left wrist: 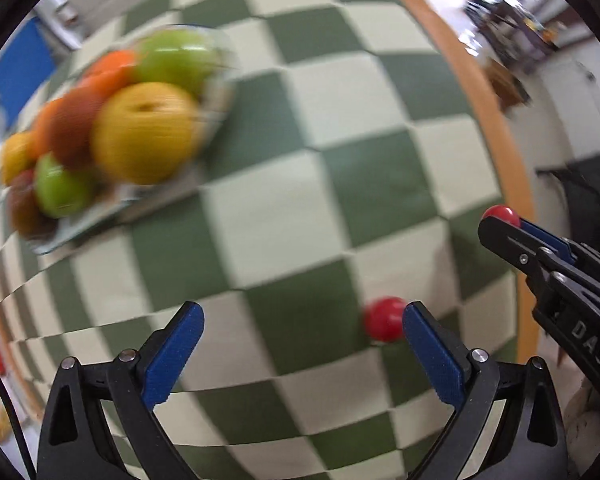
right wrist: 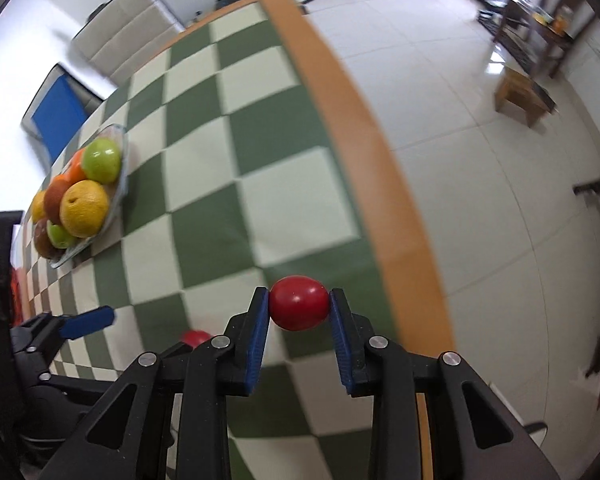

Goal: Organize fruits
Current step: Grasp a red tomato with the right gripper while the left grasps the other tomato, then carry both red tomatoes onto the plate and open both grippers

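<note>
The right hand-held gripper (right wrist: 299,307) has its two blue pads closed against the sides of a small red fruit (right wrist: 299,308), an egg-shaped thing whose long axis runs across the jaws, from pad to pad. It hangs over the bench (right wrist: 204,184) close to the wooden edge (right wrist: 356,136), on the floor side of the checked cloth. The glass dish (right wrist: 121,184) piled with green, orange and yellow fruit lies well apart from it, ahead and to the left, towards the far side of the bench by the chairs. Any carry to that dish, I judge, has to go diagonally away from the wooden edge.

The left hand-held gripper (left wrist: 302,354) is spread wide and grips nothing. A second small red fruit (left wrist: 382,318) rests on the cloth just beside the inner face of its right-hand pad; whether they touch I cannot tell. That fruit sits off-centre in the gap, so the left gripper would need to shift to its right to centre on it. The left one is plainly the nearer of the two to this loose fruit, and also the nearer to the dish (left wrist: 216,92).
</note>
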